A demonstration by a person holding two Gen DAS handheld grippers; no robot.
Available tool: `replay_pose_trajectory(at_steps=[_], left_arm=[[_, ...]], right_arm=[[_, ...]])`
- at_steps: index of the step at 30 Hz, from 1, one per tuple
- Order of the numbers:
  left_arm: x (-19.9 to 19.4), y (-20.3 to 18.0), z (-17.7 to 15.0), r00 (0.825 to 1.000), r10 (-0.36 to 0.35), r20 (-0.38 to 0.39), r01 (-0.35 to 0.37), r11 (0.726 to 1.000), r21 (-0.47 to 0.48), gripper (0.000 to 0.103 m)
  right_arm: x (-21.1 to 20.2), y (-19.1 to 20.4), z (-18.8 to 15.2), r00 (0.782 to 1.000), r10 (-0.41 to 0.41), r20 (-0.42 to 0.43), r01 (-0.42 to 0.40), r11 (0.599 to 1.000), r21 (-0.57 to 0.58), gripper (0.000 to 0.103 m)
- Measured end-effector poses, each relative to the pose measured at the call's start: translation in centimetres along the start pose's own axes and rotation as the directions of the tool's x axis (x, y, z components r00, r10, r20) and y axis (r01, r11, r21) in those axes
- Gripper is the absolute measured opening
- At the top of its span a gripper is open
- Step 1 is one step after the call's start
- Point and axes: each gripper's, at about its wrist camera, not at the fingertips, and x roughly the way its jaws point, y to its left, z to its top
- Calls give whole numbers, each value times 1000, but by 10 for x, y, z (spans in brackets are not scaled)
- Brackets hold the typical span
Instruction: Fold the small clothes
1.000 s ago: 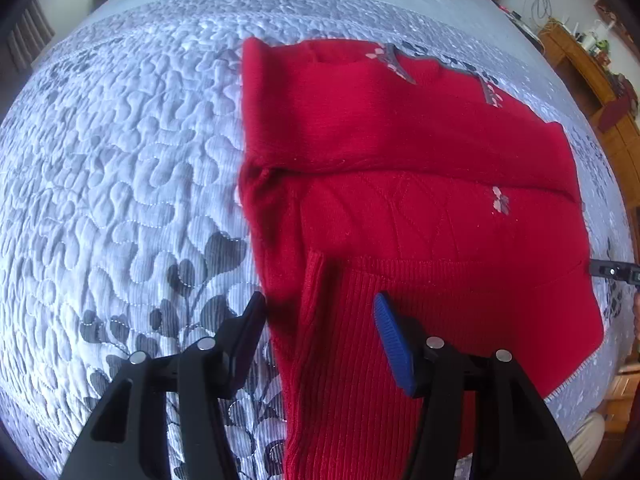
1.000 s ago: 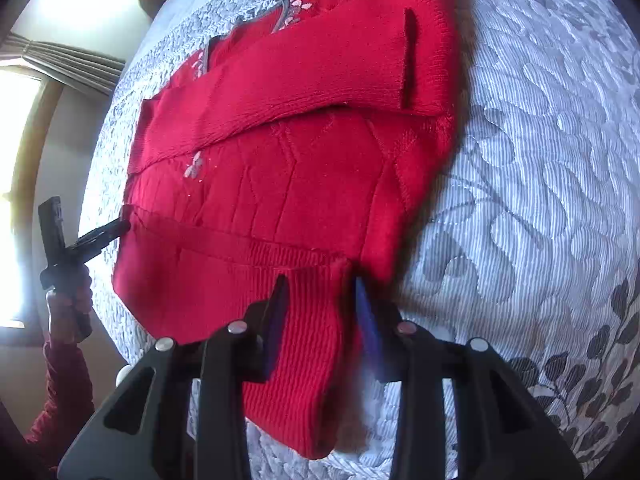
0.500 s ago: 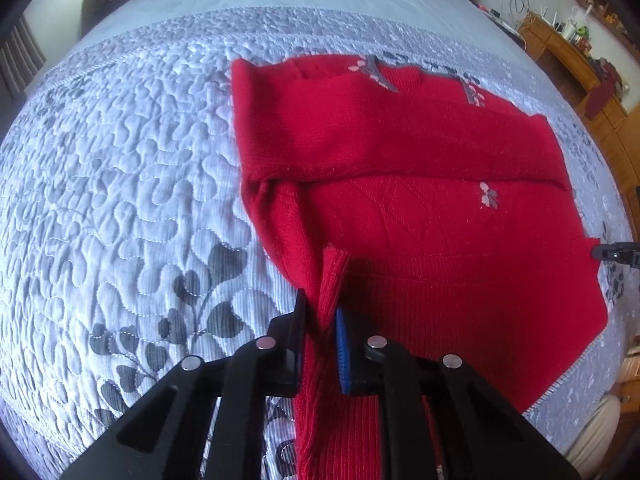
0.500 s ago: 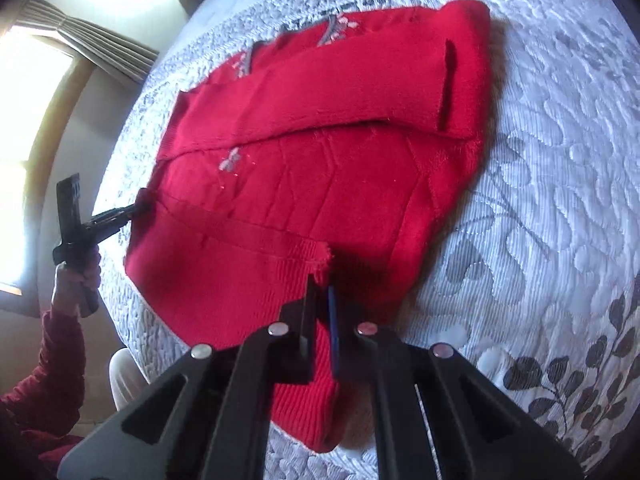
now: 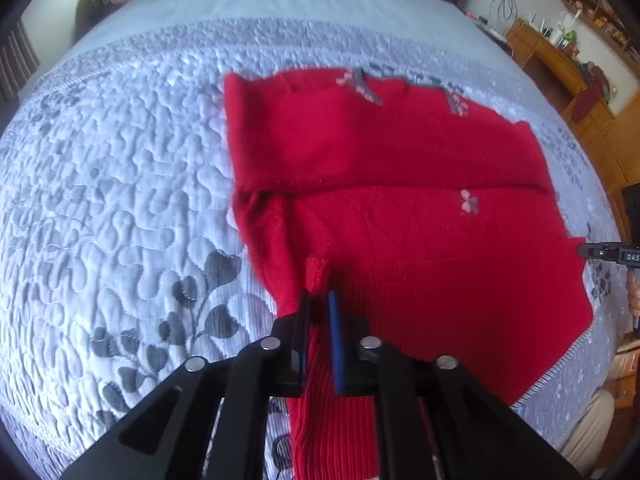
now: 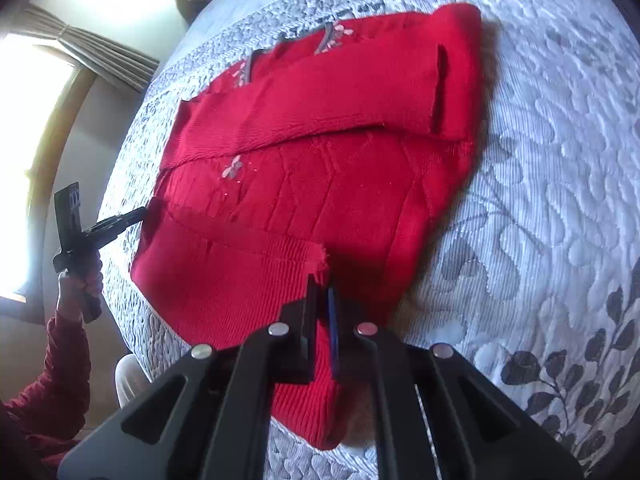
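On bedspread (image 5: pixel 120 184) | L gripper (image 5: pixel 319 300) + R gripper (image 6: pixel 322 288) pinch red sweater (image 5: pixel 400 220) hem

The sweater (image 5: pixel 400 208) ahead of the left claw (image 5: pixel 318 300) is bright red, with ribbed knit at the hem nearest the black claw, faint diamond lines across its middle, and small pink-and-grey flower motifs on the chest and by the grey-trimmed neckline at the far side. The bedspread (image 5: pixel 120 184) to the left of that claw is pale blue-white with a stitched, quilted swirl pattern and dark grey leaf sprigs close by. The right claw (image 6: pixel 322 296) is also black with a blue inner pad, and the sleeve (image 6: pixel 60 372) far to its left is dark red.
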Motion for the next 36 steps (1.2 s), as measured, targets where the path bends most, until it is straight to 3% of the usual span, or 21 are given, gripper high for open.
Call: replay_pose_trajectory(at_steps=[4,6,9,11,12,16,18,21,26,32,36], left_arm=[[21,-4,8,999,24,-29,-24,999,25,25],[27,-6,12,999,27,-37,-26,999,29,31],[29,-5,12,999,21,-34,-21,1000,20,31],[31,-4,13,999,11,-31,-11,1000,17,27],[32,-4,13,1000,6,-31,-5,1000,15,20],[30,3,9,999,-36,-26,36,999,-26,5],[25,5,3,999,-43,-13,43,998,-41,4],[12,8,-2,997,-68,28,70,994,-88,4],[-25,7,0,992,-69,109,78,994,-80,4],[-53,12,31,977,-61,205,86,989,-116,4],[-50,18,72,969,-46,241,85,984,-154,4]], right_arm=[[11,-1,2,1000,-4,-14,4,1000,3,4],[18,0,4,999,-20,-32,20,1000,-5,10],[23,-1,4,998,-33,-44,32,999,-16,13],[27,-3,5,998,-37,-52,37,999,-8,18],[29,-5,5,998,-46,-53,46,999,-3,21],[31,-8,3,998,-23,-54,23,1000,7,18],[30,-7,2,998,-18,-58,19,1000,0,4],[17,-5,1,1000,8,-26,-8,1000,0,3],[-19,3,6,998,38,45,-37,999,-28,3],[-42,11,30,994,5,113,1,998,-57,3],[-50,6,64,988,-6,155,11,1000,-28,3]])
